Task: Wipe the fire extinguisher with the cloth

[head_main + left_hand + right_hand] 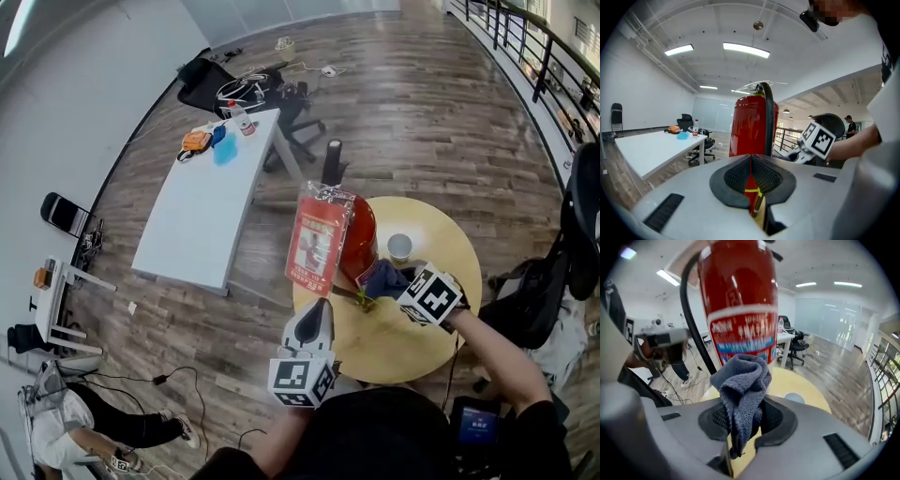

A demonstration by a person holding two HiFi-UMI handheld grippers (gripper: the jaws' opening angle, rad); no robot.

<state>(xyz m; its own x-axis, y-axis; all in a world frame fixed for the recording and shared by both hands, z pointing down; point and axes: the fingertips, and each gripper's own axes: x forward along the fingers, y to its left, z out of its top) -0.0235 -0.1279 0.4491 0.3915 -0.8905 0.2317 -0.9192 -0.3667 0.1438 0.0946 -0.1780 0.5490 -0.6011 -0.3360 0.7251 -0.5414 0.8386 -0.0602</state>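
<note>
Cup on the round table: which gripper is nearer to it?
Right. The right gripper, gripping the cloth, is just short of the cup; the left gripper is farther off, at the table's left edge.

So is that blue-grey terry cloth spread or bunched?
Bunched up: the blue-grey terry cloth sits crumpled between the jaws of the right gripper.

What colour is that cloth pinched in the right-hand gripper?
Blue-grey, with a towelling weave; the right gripper view shows the cloth best.

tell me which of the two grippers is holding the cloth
The right gripper: its jaws are shut on the bunched blue-grey cloth, close to the red fire extinguisher. The left gripper has its jaws closed with no cloth in them.
</note>
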